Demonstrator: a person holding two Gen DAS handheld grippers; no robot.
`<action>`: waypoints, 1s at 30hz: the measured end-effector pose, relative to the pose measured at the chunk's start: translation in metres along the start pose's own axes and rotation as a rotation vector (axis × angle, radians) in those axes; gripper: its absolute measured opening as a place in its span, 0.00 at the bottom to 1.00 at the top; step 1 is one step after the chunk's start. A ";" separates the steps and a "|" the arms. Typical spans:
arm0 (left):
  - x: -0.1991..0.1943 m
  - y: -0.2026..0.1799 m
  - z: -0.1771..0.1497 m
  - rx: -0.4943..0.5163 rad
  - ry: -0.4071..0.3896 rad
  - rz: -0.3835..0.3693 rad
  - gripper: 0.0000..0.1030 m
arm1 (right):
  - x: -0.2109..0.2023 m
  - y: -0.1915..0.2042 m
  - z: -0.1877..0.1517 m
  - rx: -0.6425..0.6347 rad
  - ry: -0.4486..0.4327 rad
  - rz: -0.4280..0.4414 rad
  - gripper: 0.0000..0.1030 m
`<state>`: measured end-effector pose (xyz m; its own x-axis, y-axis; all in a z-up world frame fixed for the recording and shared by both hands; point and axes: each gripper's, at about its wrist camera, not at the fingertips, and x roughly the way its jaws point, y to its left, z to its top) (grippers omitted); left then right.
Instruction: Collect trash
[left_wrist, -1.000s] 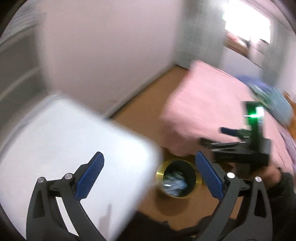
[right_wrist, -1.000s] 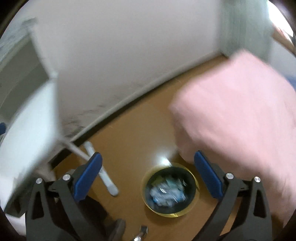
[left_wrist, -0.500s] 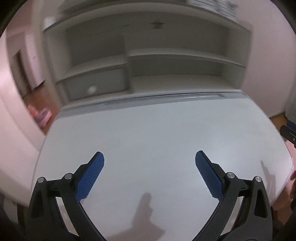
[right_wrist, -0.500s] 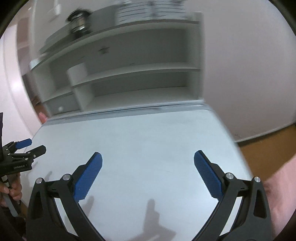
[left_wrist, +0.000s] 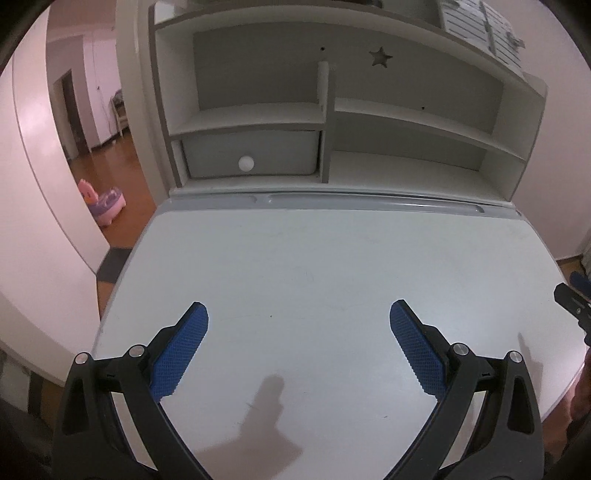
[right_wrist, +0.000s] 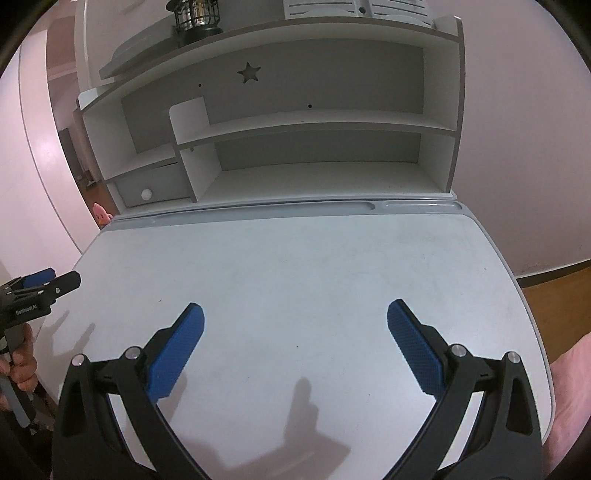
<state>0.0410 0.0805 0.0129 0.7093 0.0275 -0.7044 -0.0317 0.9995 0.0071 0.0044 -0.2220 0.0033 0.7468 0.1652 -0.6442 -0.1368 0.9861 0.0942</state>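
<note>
My left gripper (left_wrist: 297, 314) hangs open over a white desk top (left_wrist: 314, 266), nothing between its blue pads. My right gripper (right_wrist: 295, 312) is open too, above the same desk top (right_wrist: 295, 258). No trash shows on the desk in either view. The trash bin is out of sight. In the right wrist view the left gripper (right_wrist: 44, 280) pokes in at the left edge, held by a hand (right_wrist: 22, 365). The tip of the right gripper (left_wrist: 576, 299) shows at the right edge of the left wrist view.
A white shelf unit (left_wrist: 332, 110) with a drawer (left_wrist: 251, 155) stands at the desk's back. A lantern (right_wrist: 195, 14) sits on its top. A pink toy (left_wrist: 103, 199) lies on the wooden floor beyond the left side. Pink bedding (right_wrist: 569, 369) borders the desk's right.
Both grippers swung away from the gold-rimmed bin on the floor by the bed and now face the desk and shelves. Both stayed open.
</note>
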 end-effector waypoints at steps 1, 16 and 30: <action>0.000 -0.002 -0.001 0.001 -0.003 0.004 0.93 | -0.001 -0.001 -0.002 -0.001 0.003 -0.006 0.93; -0.009 -0.021 -0.006 0.021 -0.012 -0.034 0.93 | -0.020 -0.003 -0.005 -0.022 -0.019 -0.045 0.93; -0.015 -0.027 -0.008 0.037 -0.019 -0.038 0.93 | -0.028 -0.005 -0.005 -0.030 -0.024 -0.040 0.93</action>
<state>0.0253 0.0530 0.0174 0.7229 -0.0107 -0.6909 0.0218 0.9997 0.0073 -0.0187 -0.2313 0.0173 0.7675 0.1261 -0.6286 -0.1257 0.9910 0.0453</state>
